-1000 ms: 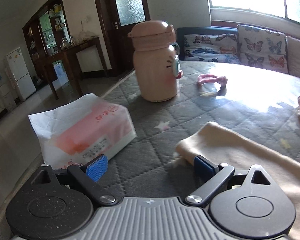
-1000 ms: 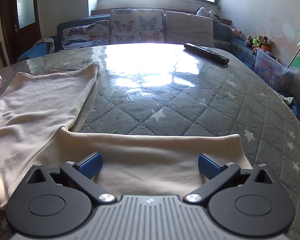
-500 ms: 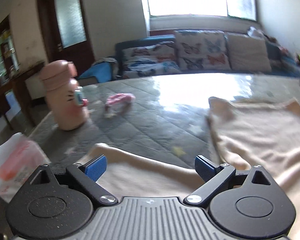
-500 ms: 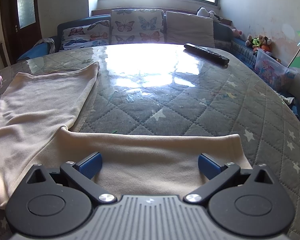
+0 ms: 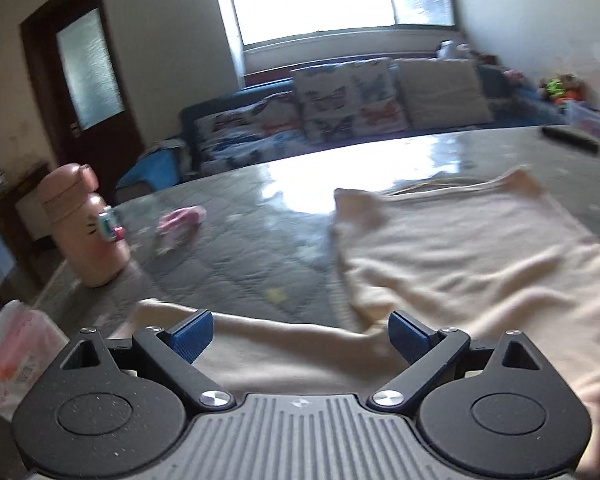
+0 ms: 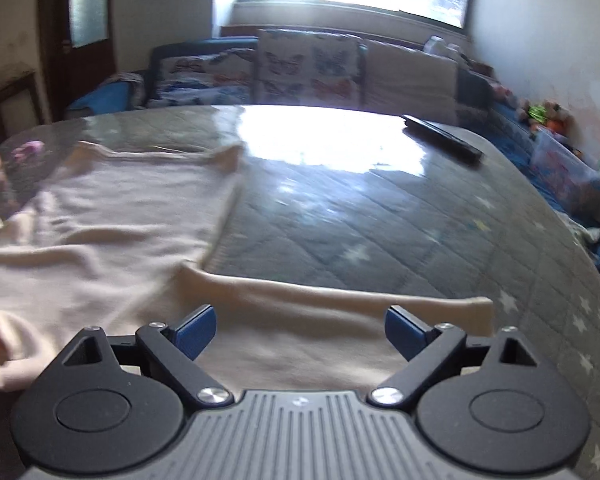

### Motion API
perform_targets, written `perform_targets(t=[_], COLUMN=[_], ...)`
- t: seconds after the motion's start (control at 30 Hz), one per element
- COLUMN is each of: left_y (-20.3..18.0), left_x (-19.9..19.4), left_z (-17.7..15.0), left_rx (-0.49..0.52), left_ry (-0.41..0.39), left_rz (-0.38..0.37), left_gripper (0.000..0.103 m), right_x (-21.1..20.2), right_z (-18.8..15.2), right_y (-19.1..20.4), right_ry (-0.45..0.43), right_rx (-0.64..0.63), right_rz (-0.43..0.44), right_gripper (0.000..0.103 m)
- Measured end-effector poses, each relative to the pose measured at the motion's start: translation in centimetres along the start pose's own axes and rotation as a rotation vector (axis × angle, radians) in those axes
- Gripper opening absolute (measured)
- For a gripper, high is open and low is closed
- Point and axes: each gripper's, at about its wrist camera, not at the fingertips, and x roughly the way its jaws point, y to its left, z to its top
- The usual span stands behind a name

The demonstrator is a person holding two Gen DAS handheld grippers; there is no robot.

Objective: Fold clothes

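Lying spread across the quilted grey table (image 6: 400, 232), the cream garment (image 6: 112, 216) has its body stretched away toward the window and one sleeve (image 6: 340, 312) reaching out sideways along the near edge. The right gripper (image 6: 300, 330) hangs over that sleeve with its blue pads (image 6: 194, 330) set wide apart, nothing pinched between them. The left gripper (image 5: 300, 334) is over the other sleeve (image 5: 268, 344), its jaws equally wide and empty, the cloth running underneath between the pads (image 5: 410, 336). From that side the garment (image 5: 460, 248) looks rumpled, with soft ridges across its middle. Off to the left a pink bottle (image 5: 86, 232) stands upright on the table, a small pink item (image 5: 180, 222) lies just beyond it, and a tissue pack (image 5: 12, 352) sits by the near edge. A black remote (image 6: 442, 138) rests on the far right of the table, well apart from the cloth. Behind everything a sofa with butterfly cushions (image 6: 308, 66) runs under the bright window. Both views are smeared, so finer detail cannot be told.
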Motion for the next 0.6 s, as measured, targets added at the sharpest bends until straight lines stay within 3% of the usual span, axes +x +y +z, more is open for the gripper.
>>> perform_targets(t=[0.2,0.4,0.5,0.53,0.6], left_y=[-3.0,-6.2,-7.4,-7.6,-7.8], left_x=[-3.2,-5.5,-5.5,-5.5,-5.1], left_z=[-0.7,-2.0,-2.7,-2.9,-3.3], left_rx=[0.042,0.189,0.241,0.25,0.261], left_ry=[-0.013,-0.034,-0.033,-0.027,-0.008], left_rz=[-0.212,-0.369,-0.379,-0.385,-0.398], left_gripper=[0.088,0.083,0.07,0.061,0.047], right_x=[-2.1,-3.6,-3.3,-3.2,-2.9], right_z=[0.2,-0.7,-1.3,-1.6,-2.1], right_y=[5.2,10.1,11.8,12.2,12.7], right_ry=[-0.002,0.014,0.041,0.051,0.065], right_rx=[-0.117,-0.244,-0.291,-0.3,-0.312], right_rz=[0.186,0.319,0.346,0.35,0.349], right_gripper=[0.081,0.064,0.054,0.051,0.036])
